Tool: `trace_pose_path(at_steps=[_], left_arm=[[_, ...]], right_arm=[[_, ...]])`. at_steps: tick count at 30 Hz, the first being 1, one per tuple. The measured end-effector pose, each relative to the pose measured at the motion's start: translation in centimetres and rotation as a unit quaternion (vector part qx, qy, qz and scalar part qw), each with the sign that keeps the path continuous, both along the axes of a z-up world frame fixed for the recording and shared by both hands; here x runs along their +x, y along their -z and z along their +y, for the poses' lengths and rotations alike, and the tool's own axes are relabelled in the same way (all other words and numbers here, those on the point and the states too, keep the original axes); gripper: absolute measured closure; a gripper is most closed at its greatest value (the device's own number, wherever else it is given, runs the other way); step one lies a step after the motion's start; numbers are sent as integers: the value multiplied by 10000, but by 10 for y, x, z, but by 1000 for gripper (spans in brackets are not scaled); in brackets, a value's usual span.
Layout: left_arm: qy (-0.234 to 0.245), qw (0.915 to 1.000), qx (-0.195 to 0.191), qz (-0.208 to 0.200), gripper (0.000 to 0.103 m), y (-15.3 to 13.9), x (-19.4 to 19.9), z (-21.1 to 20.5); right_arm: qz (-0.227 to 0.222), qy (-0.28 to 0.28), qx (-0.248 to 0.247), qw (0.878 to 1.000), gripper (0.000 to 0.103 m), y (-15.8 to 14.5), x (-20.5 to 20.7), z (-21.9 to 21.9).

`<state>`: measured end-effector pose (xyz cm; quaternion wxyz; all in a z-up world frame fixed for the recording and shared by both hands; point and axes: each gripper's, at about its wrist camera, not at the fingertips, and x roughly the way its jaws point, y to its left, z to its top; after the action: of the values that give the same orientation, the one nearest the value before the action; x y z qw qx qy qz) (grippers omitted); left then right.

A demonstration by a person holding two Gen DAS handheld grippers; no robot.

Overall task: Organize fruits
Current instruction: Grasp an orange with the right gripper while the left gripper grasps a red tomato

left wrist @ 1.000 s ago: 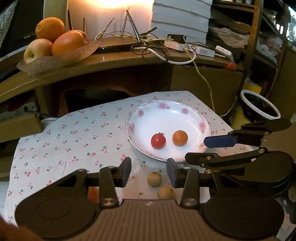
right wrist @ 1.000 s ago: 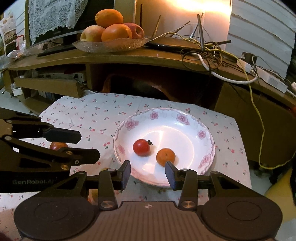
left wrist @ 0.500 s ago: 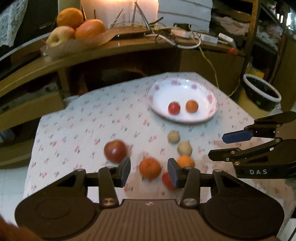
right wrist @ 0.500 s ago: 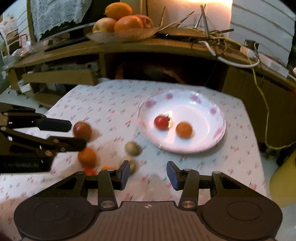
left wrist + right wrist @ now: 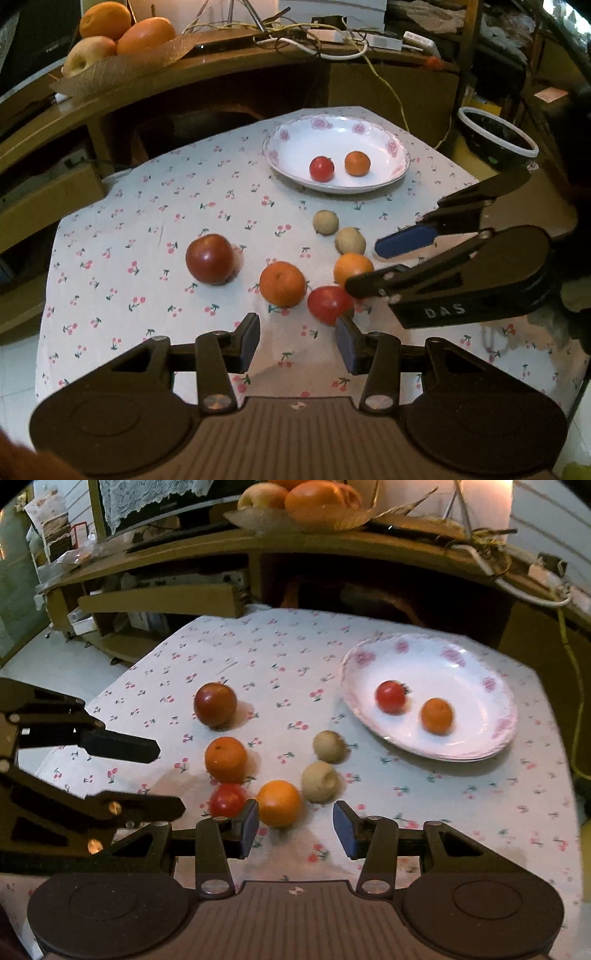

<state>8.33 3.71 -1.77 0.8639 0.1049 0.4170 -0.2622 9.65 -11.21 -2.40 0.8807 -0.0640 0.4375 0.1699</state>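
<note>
A white plate with pink flowers on its rim sits at the far side of a table under a cherry-print cloth, and it holds a small red tomato beside a small orange. Six more fruits lie loose on the cloth nearer the cameras — a dark red apple off on its own, a larger orange, a red tomato just beside it, another orange and two pale tan round fruits in a short row leading toward the plate. The left gripper hangs over the near edge of this cluster with its jaws apart and only cloth between them. The right gripper is also parted and empty — the nearest orange sits just ahead of its left finger. On the wooden shelf behind the table, a dish of large oranges and apples stands beside a tangle of cables.
</note>
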Motion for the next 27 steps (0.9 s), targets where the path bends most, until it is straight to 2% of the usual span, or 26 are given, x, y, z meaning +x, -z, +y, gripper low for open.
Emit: trace_pose_path(at_steps=[6, 9, 18, 22, 23, 24, 27], left_arm=[[136, 9999, -45, 94, 53, 4, 0, -5], [210, 9996, -71, 147, 53, 7, 1, -10], [251, 9994, 4, 247, 53, 15, 3, -12], [250, 9994, -24, 241, 53, 14, 3, -10], [253, 9994, -25, 232, 53, 14, 3, -9], [260, 9994, -33, 227, 53, 13, 3, -9], [289, 9993, -41, 240, 53, 14, 3, -10]], right_arm=[[46, -10, 42, 10000, 58, 1, 9, 5], [200, -19, 71, 9998, 63, 3, 11, 1], [281, -177, 42, 9994, 62, 4, 13, 0], [510, -160, 106, 9985, 62, 3, 18, -2], [561, -176, 144, 9982, 66, 2, 18, -3], [646, -197, 244, 9974, 75, 2, 18, -5], [733, -181, 269, 9968, 75, 0, 15, -7]])
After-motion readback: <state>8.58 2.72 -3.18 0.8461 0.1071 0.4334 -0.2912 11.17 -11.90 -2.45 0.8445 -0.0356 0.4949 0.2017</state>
